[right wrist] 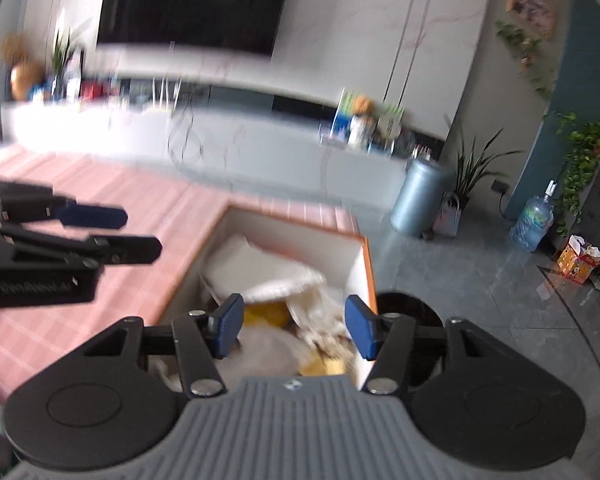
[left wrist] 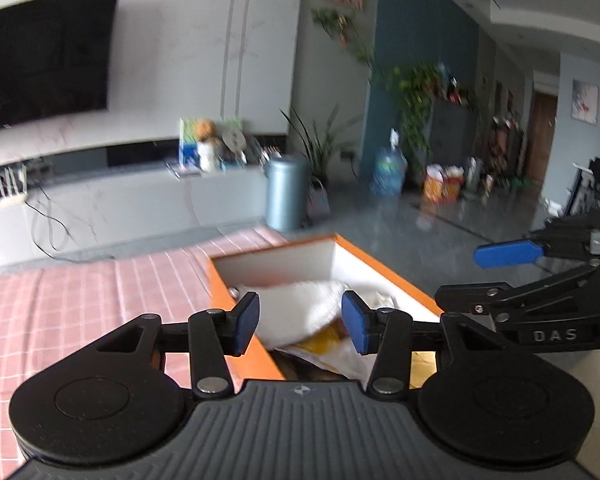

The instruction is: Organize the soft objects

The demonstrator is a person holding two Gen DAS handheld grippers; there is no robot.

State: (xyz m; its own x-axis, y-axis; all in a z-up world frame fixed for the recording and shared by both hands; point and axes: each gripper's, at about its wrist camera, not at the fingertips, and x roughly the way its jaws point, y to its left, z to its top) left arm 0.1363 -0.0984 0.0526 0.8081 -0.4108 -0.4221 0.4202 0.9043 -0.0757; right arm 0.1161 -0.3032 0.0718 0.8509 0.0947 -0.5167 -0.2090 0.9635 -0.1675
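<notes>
1. Right now both pairs of tongs hang above an orange box with white inner walls, which sits at the right edge of a tabletop covered in pink checked cloth.
2. Left tongs: blue pads spread apart, nothing between them, poised over the near left part of the box.
3. Right tongs: also spread apart and gripping nothing, above the near end of the box; from the left camera they show at the right edge, one blue pad pointing left.
4. Inside the box lies a heap of soft things: a white knitted cloth on top, a yellow item under it, and pale crumpled pieces nearer, too blurred to name.
5. Beyond the tabletop a long low grey cabinet runs along the far wall under a dark television.
6. A grey-blue cylindrical bin stands on the floor at the cabinet's right end, with a potted plant just beside it and a water bottle farther right.
</notes>
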